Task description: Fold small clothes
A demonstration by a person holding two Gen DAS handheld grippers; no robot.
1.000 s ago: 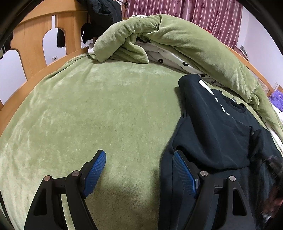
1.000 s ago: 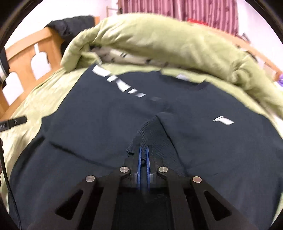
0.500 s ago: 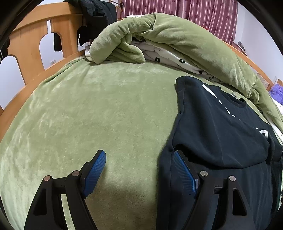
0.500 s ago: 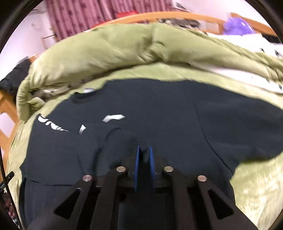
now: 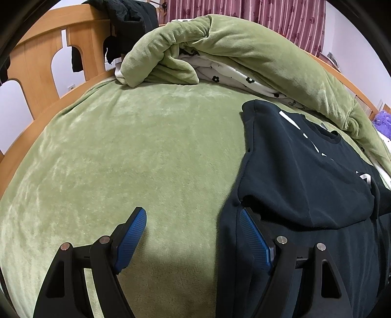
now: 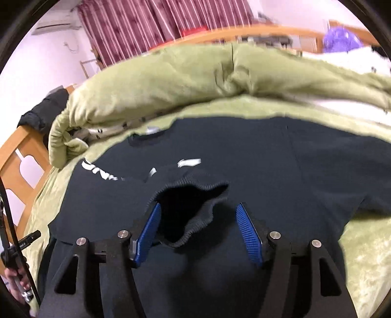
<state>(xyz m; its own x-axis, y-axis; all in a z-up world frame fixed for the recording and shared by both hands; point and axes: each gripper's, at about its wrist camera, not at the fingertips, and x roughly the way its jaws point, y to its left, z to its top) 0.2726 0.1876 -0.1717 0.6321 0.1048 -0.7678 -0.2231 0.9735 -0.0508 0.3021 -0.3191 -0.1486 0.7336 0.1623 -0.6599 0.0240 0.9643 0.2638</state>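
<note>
A dark navy sweatshirt point(image 5: 305, 171) with white lettering lies on the green bedspread point(image 5: 122, 159), its left sleeve folded across the chest. My left gripper point(image 5: 193, 220) is open at the shirt's left edge; its right finger rests on the fabric, its left one over bare bedspread. In the right wrist view the sweatshirt point(image 6: 244, 151) fills the middle. My right gripper point(image 6: 198, 215) is open, and the ribbed sleeve cuff point(image 6: 193, 208) lies loose between its blue pads.
A rolled green quilt point(image 5: 244, 53) with a white flowered sheet lies along the far side. A wooden bed rail point(image 5: 36, 73) runs on the left, dark clothes draped over it. Striped curtains point(image 6: 158, 22) hang behind.
My right gripper has opened and let go of the sleeve cuff, which now lies on the shirt's chest. The left gripper has stayed open and barely moved.
</note>
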